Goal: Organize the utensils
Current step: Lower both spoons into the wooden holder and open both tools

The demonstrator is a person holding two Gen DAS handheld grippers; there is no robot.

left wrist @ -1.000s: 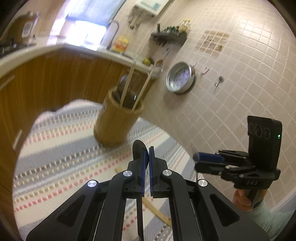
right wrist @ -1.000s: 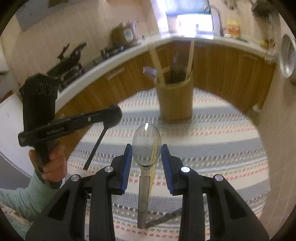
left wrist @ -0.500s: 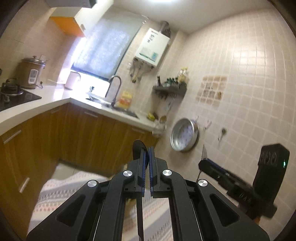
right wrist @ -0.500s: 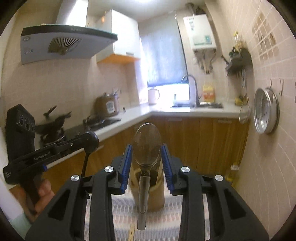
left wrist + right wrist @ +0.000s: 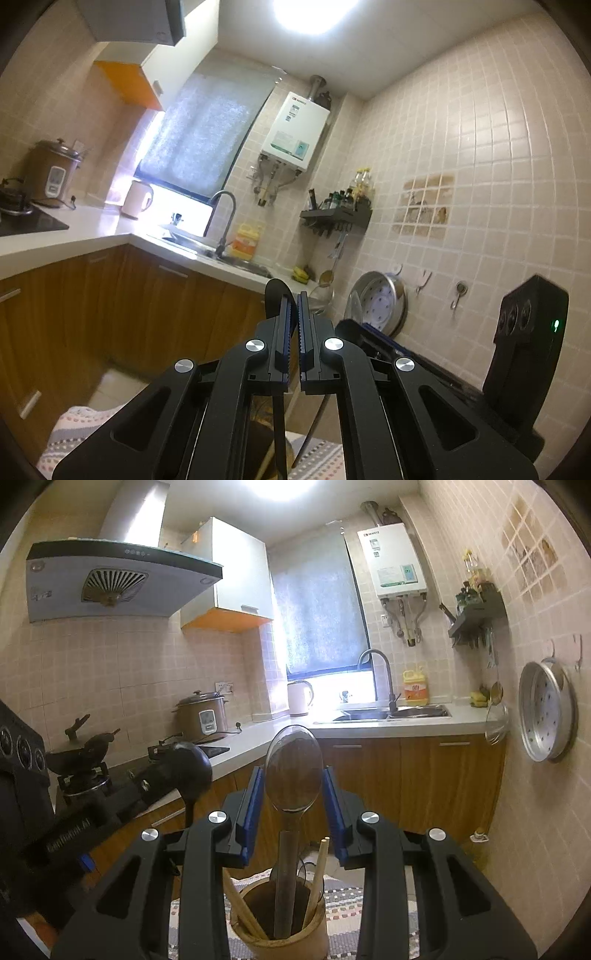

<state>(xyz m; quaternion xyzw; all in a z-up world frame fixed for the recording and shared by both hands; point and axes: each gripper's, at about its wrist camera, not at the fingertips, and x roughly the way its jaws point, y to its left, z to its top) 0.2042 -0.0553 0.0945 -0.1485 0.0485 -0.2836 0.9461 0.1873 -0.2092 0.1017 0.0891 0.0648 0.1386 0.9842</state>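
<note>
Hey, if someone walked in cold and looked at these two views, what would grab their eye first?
Probably the shiny metal spoon standing bowl-up between the right gripper's blue pads, its handle hanging into the wooden utensil holder right below. Next, the left gripper clamped on a black spoon, with the bright ceiling light overhead.

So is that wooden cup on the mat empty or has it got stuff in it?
Not empty. The wooden cup stands upright holding chopsticks and other sticks; the metal spoon's handle reaches down into its mouth.
</note>
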